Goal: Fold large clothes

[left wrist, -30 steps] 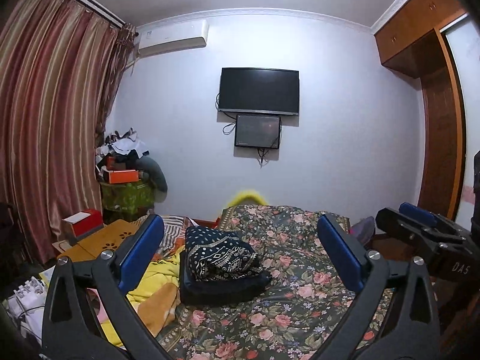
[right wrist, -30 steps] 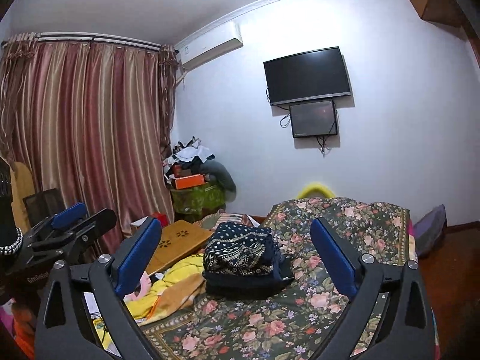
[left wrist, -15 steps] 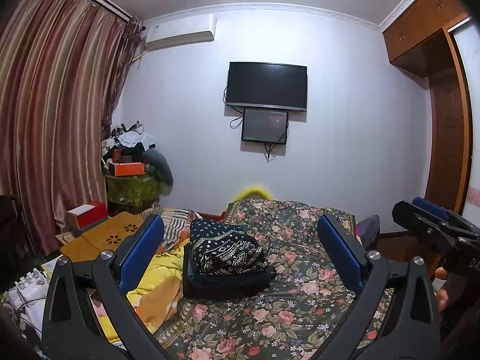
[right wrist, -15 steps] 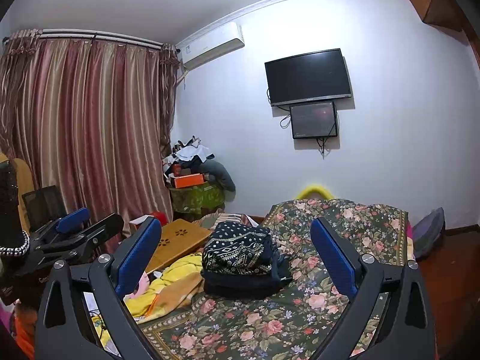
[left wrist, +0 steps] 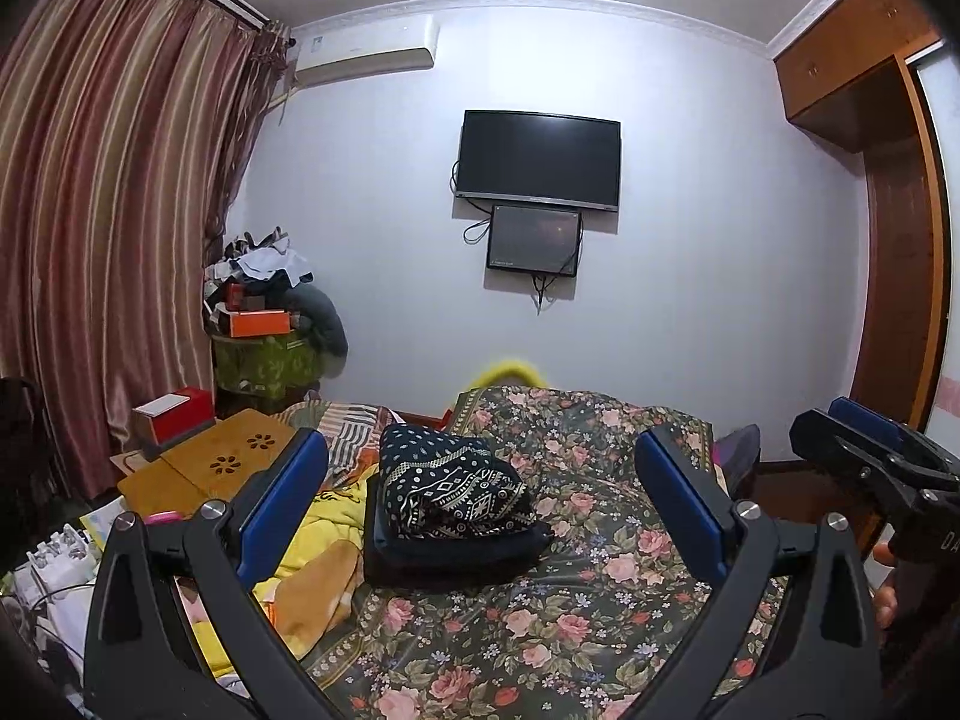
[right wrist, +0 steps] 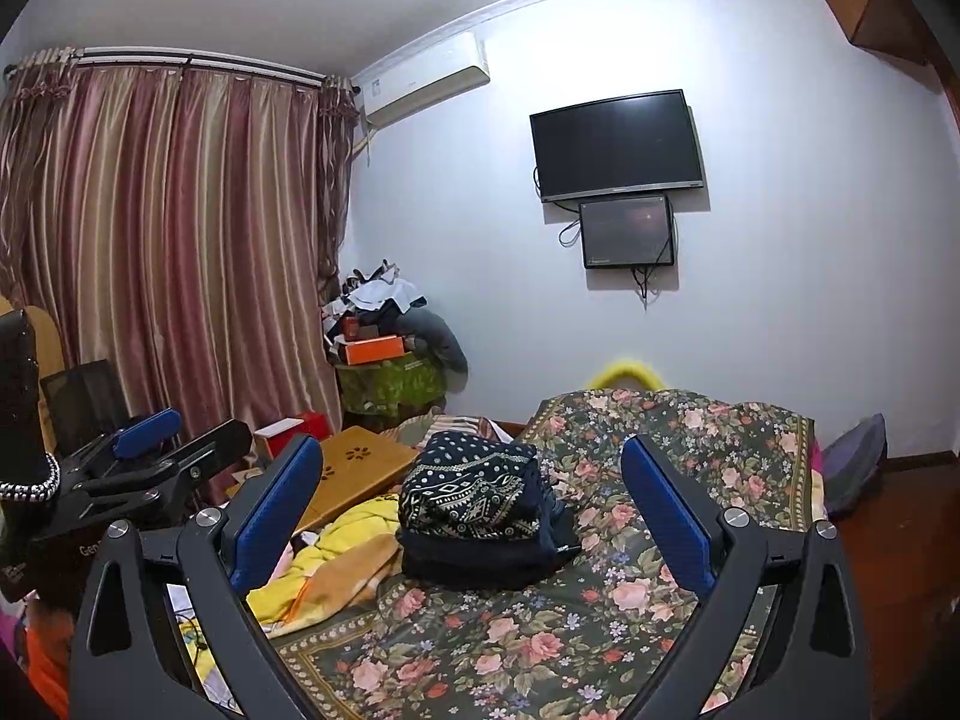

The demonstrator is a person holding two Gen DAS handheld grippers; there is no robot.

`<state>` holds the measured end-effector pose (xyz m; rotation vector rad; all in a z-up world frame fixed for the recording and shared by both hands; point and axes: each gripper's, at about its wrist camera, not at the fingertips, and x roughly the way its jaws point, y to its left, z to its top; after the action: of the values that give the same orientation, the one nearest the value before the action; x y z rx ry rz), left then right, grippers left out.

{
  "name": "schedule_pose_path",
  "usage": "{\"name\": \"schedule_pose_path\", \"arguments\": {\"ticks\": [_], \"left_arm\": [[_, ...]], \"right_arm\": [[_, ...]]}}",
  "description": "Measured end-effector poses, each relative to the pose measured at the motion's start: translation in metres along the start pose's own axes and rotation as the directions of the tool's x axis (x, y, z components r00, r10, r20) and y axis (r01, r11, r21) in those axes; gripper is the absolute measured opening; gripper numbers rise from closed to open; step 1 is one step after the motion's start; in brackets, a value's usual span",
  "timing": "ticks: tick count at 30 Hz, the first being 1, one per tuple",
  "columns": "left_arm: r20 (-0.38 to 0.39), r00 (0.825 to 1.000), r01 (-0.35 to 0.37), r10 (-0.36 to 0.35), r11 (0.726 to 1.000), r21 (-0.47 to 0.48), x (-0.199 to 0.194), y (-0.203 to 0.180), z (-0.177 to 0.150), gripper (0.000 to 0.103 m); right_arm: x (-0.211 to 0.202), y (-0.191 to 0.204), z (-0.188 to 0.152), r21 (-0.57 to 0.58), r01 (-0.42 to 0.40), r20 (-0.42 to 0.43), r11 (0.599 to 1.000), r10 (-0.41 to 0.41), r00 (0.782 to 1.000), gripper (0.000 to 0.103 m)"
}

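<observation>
A folded stack of dark clothes (left wrist: 450, 510) with a navy white-patterned piece on top lies on the floral bedspread (left wrist: 540, 630); it also shows in the right wrist view (right wrist: 480, 516). My left gripper (left wrist: 480, 492) is open and empty, held above the bed, well back from the stack. My right gripper (right wrist: 468, 492) is open and empty, also back from the stack. The right gripper shows at the right edge of the left wrist view (left wrist: 870, 456). The left gripper shows at the left of the right wrist view (right wrist: 150, 456).
A yellow blanket (left wrist: 312, 558) lies crumpled left of the stack. A wooden lap table (left wrist: 210, 468) with a red box (left wrist: 174, 414) stands at the left. Striped curtains (left wrist: 108, 240), a cluttered corner stand (left wrist: 264, 348), a wall TV (left wrist: 537, 159) and a wardrobe (left wrist: 900, 240) surround the bed.
Both grippers have tilted and shifted slightly, so the stack sits a little further right in the left view. The stack has not moved. Both grippers stayed open.
</observation>
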<state>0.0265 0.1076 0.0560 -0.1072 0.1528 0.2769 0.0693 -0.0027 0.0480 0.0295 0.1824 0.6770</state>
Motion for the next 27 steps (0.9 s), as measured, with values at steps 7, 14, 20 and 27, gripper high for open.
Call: {"name": "schedule_pose_path", "arguments": {"ticks": [7,14,20,27], "left_arm": [[-0.009,1.0,0.004,-0.004,1.0,0.003,0.004,-0.003,-0.002,0.103],[-0.015,1.0,0.008,-0.008,1.0,0.014,0.006,-0.006,-0.005,0.103],[-0.022,0.999,0.025,-0.025,1.0,0.009,0.009,-0.006,-0.007,0.103],[-0.034,0.999,0.036,-0.036,0.999,-0.005,0.013,-0.004,-0.007,0.103]], "right_arm": [[0.001,-0.002,0.0,0.003,0.002,-0.01,1.0,-0.002,1.0,0.099],[0.0,-0.005,-0.001,0.004,0.004,-0.019,1.0,-0.003,1.0,0.099],[0.001,-0.006,0.0,0.006,0.008,-0.022,1.0,-0.008,1.0,0.099],[0.001,-0.008,-0.002,0.008,0.017,-0.021,1.0,-0.017,1.0,0.099]]}}
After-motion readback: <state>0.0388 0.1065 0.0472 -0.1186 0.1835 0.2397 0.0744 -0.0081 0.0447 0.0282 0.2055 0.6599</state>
